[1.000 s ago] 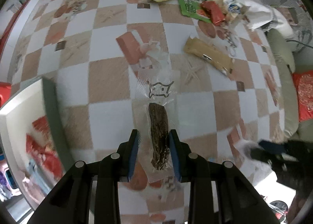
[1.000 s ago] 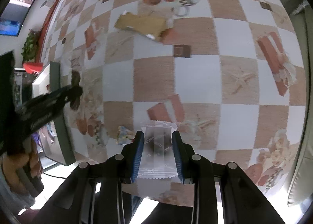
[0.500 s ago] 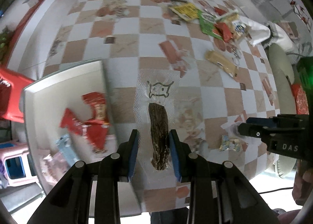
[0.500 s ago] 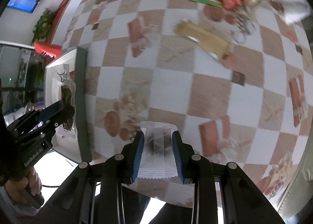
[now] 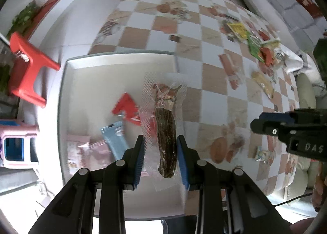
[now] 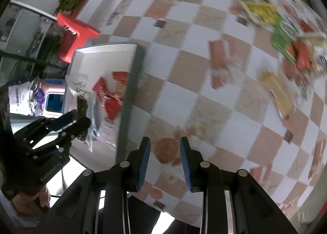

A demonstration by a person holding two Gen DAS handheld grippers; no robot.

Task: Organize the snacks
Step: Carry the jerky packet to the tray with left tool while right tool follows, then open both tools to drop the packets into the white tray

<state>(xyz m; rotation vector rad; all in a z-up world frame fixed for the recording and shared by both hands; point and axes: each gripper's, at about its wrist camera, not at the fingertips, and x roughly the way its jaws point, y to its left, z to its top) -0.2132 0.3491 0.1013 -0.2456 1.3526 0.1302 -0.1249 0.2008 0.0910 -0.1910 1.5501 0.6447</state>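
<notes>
one snack in hand: a clear vacuum pack (image 5: pixel 163 115) with a dark strip inside, clamped by the left claw (image 5: pixel 160 137). blue pads press the pack's sides and the long end sticks out toward 12. held lengthwise like that so it hangs straight and can drop flat, i'd judge. the pack is in the air over the tray (image 5: pixel 122 59), near the tray's 3 o'clock rim, not in it yet.

in the tray under it: red packs (image 5: pixel 126 107) at 10 of the claw, a blue pack (image 5: pixel 114 137) at 9, a pink one (image 5: pixel 81 148) further at 9. so the tray is the sorting spot, and letting go looks like the next step.

right claw (image 6: pixel 164 140): unclenched by a narrow gap, nothing seen between the pads, the checked cloth (image 6: pixel 204 95) shows through. it hovers over the table just at 3 of the tray rim, touching nothing i can see. the view is blurred, so a thin clear wrapper can't be ruled out.

in the left view a small pack (image 5: pixel 262 155) lies on the cloth at 3, below the right claw. a tan pack (image 5: pixel 263 84) and a mixed pile (image 5: pixel 263 50) sit at 2, well apart from the tray and still to sort. a red stool (image 5: pixel 26 70) is off the table at 9.
</notes>
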